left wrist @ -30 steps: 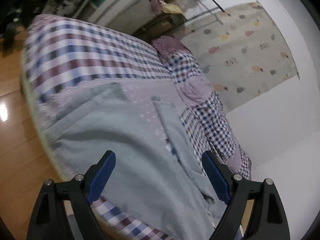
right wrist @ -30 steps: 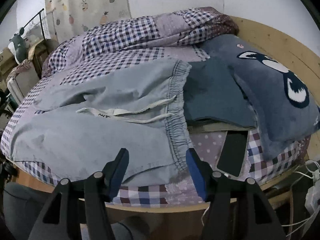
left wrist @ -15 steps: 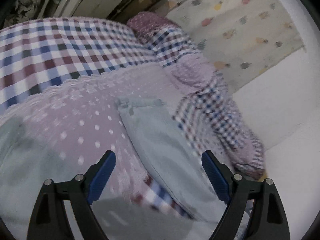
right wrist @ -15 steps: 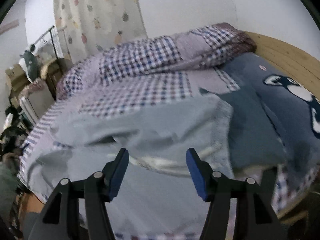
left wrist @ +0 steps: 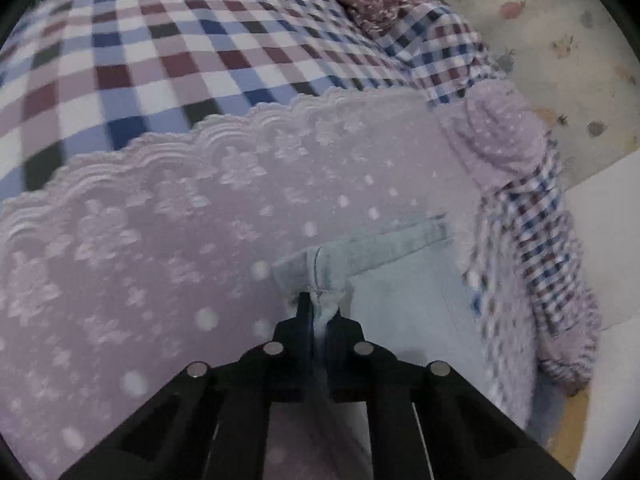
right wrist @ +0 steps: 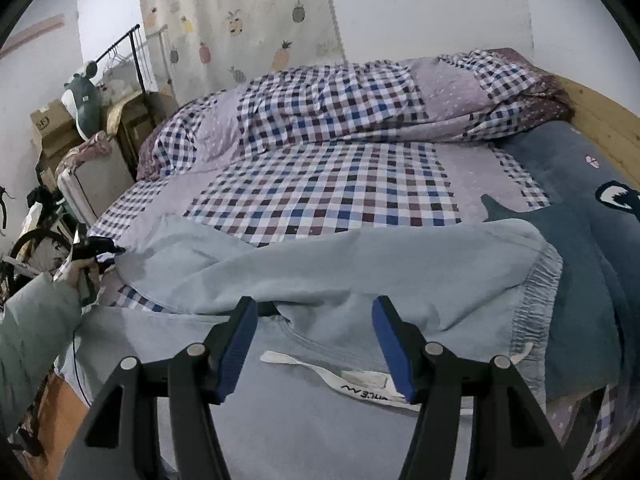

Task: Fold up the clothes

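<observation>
Pale blue drawstring trousers lie spread across the bed, waistband to the right and white drawstring near the front. In the left wrist view one trouser leg ends in a hem on the lilac dotted sheet. My left gripper is closing tight on that hem's corner, with cloth bunched between its jaws. The same gripper shows at the far left leg end in the right wrist view. My right gripper hovers open over the trousers' middle, nothing between its blue pads.
A rolled checked quilt lies along the bed's far side. A dark blue cartoon-faced blanket and wooden headboard are right. Boxes, a clothes rail and a bicycle stand left. A person's pale sleeve reaches in.
My left gripper swept along the leg to its hem and went from wide open to shut on it. The right gripper moved over the trousers and stayed open.
</observation>
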`<state>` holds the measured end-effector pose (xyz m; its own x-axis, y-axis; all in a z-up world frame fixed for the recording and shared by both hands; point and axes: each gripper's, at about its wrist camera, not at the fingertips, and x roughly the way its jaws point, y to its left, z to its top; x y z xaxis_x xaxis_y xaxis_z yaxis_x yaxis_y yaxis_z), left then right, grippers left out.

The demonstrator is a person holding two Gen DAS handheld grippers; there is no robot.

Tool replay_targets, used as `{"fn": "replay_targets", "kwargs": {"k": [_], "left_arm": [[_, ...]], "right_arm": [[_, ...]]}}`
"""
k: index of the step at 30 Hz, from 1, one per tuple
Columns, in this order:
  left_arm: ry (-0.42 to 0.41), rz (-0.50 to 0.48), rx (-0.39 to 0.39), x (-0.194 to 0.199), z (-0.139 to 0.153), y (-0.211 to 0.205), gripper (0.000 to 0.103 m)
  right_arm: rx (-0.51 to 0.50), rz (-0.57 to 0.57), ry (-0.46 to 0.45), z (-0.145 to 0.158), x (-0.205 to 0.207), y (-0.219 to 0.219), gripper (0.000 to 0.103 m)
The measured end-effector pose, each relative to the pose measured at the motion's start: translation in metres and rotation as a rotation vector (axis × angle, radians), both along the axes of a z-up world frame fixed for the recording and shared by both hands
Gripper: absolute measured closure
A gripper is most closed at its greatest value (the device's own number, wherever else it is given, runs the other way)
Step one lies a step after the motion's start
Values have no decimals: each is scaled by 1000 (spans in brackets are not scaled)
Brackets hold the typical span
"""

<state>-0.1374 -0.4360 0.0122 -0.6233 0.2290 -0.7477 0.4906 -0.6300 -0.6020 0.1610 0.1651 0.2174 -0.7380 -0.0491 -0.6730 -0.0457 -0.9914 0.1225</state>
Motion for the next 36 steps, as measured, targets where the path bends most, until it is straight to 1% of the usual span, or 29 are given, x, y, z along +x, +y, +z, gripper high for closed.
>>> {"fn": "replay_targets", "kwargs": {"k": [2,5,6,8,10,11,13,15,17,19,24,28,32,36], "left_arm": [[48,5,12,0,6,-5,101],[149,75,39,14,23,-23,101],[188,104,32,23,31,-30,102],[261,168,-10,46,45,-42,102],[294,220,-34,66,48,-53,102],[288,226,-30,71,44,-58,102],[251,210,-18,78,31,-66,102],[206,184,-24,78,17,-68,101],[177,172,-9,78,5,-71,101],[163,167,11,78,-6,-71,101],[178,148,27,82,-17,-71,101],[212,134,44,84,-22,-74,101],[242,129,50,85,-25,-75,101],[279,127,49,87,-28,-74,101]], "right_arm": [[-1,3,-6,-3,-6,3,40],[12,15,-3,1,-18,3,40],[16,19,-1,2,-21,3,40],[30,46,7,9,-34,-1,40],[43,93,16,19,-53,-11,40],[48,120,18,23,-64,-18,40],[58,180,17,30,-88,-37,40],[68,261,9,35,-120,-64,40],[62,348,-13,35,-155,-95,39],[45,449,-45,31,-197,-136,39],[50,675,-200,-16,-290,-253,38],[75,806,-298,-70,-341,-336,38],[165,859,-378,-121,-380,-398,38],[243,882,-392,-150,-409,-436,38]]}}
